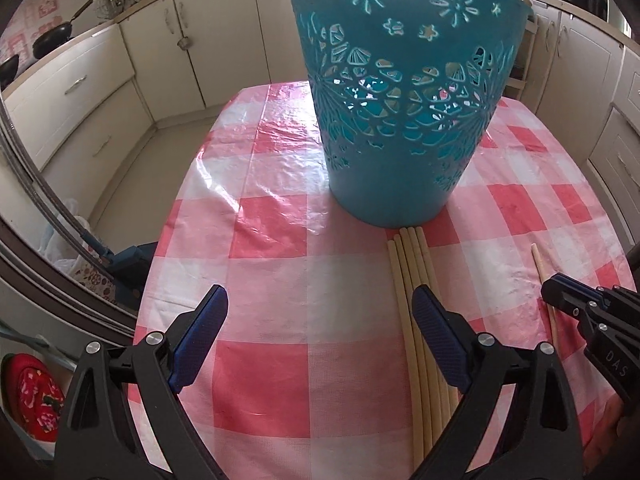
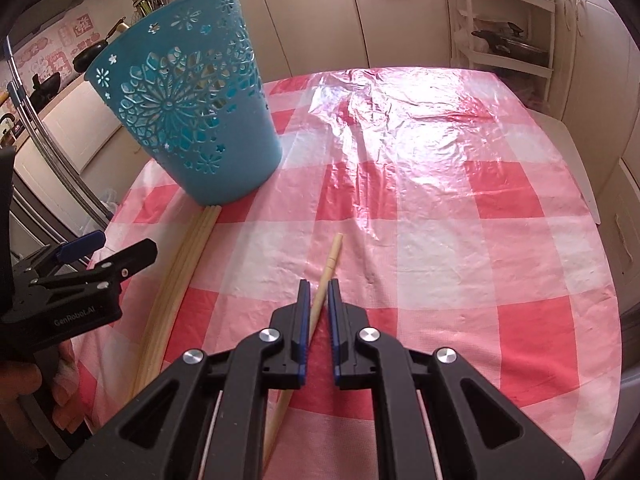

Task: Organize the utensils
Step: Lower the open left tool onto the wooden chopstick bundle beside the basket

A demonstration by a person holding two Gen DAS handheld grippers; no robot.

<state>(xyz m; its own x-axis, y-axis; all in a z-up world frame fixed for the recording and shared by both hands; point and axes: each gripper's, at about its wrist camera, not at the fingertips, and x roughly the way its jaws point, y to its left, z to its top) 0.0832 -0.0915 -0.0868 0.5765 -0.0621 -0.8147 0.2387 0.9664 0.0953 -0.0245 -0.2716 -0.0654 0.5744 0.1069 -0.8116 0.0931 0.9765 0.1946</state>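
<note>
A teal cut-out basket (image 1: pixel 404 100) (image 2: pixel 188 108) stands upright on the pink checked tablecloth (image 1: pixel 280 264) (image 2: pixel 420 208). Several pale wooden chopsticks (image 1: pixel 412 280) (image 2: pixel 192 248) lie side by side, their tips touching the basket's base. My left gripper (image 1: pixel 320 316) (image 2: pixel 108 254) is open just left of that bundle, its right finger over the sticks and nothing between the pads. A single chopstick (image 1: pixel 538 260) (image 2: pixel 333 250) lies apart to the right. My right gripper (image 2: pixel 319 286) (image 1: pixel 560 300) is shut on it near its middle.
Cream kitchen cabinets (image 1: pixel 100 92) (image 2: pixel 400 12) ring the table. Dark pans (image 1: pixel 52 38) sit on the left counter and a white shelf rack (image 2: pixel 508 32) stands behind the table. A hand (image 2: pixel 24 384) holds the left gripper. The table edge (image 1: pixel 160 248) drops off at left.
</note>
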